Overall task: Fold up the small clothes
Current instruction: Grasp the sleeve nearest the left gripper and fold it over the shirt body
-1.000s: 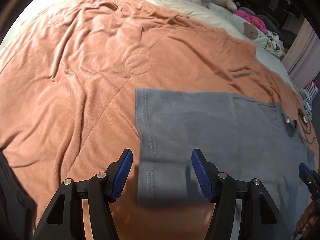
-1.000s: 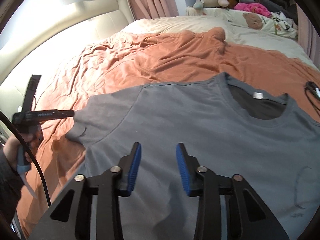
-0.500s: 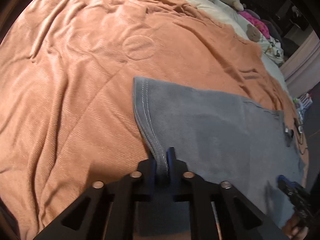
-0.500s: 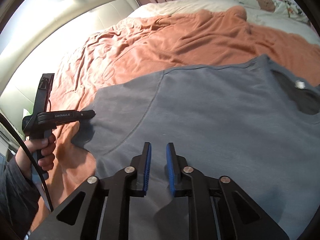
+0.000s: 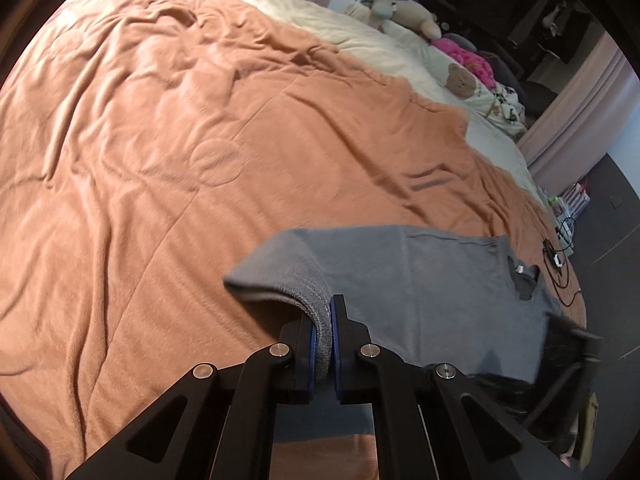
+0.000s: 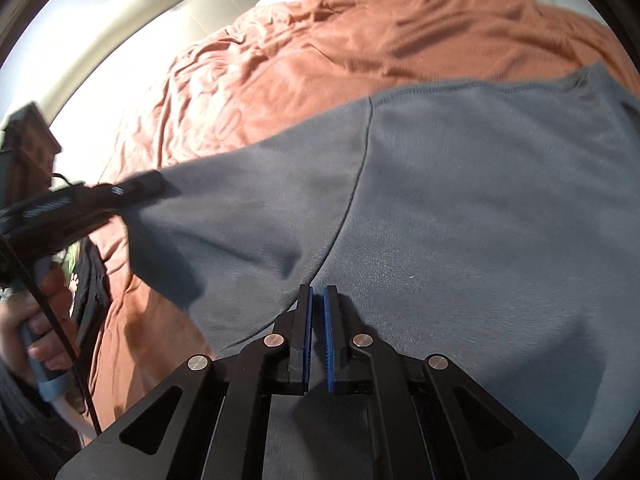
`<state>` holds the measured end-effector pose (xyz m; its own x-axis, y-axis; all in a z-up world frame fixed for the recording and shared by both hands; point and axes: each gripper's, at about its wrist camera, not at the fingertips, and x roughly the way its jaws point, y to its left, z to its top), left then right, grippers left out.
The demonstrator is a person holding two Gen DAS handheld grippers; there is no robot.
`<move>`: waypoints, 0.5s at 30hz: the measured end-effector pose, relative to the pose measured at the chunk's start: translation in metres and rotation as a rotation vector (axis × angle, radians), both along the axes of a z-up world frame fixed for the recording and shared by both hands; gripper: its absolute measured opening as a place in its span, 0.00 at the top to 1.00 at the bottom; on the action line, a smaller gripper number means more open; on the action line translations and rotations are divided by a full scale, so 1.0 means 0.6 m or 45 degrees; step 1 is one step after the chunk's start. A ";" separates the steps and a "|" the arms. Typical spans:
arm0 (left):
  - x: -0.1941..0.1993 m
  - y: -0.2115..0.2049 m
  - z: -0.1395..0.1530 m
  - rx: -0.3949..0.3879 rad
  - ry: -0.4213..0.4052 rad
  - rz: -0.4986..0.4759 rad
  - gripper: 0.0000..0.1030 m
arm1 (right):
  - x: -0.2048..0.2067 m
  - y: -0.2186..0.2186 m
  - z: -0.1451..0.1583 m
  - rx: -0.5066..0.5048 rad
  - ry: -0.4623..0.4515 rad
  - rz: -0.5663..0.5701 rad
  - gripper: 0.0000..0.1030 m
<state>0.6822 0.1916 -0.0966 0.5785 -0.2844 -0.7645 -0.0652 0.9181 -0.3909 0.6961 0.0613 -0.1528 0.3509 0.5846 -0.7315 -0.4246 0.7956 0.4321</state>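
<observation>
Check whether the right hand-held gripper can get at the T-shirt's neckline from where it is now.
Probably yes: the right hand-held gripper is shut, nothing visibly pinched, over the flat grey T-shirt. Bare cloth lies toward the neckline; nothing blocks it.

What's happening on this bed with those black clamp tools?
A person is folding a grey short-sleeved T-shirt spread on an orange blanket. The left gripper has pinched the sleeve hem and holds it raised off the blanket. The right gripper has just closed near the underarm seam; whether it pinches cloth isn't clear.
</observation>
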 end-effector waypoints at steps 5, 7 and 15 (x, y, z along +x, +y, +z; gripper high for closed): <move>0.002 -0.022 0.026 -0.022 -0.022 -0.033 0.95 | 0.016 0.016 -0.010 0.002 0.013 -0.009 0.99; 0.000 -0.037 0.039 -0.034 -0.030 -0.049 0.95 | 0.017 0.017 -0.001 -0.010 0.028 -0.017 0.99; -0.002 -0.112 0.073 -0.021 -0.043 -0.134 0.95 | -0.020 -0.053 0.046 0.046 0.009 -0.066 0.59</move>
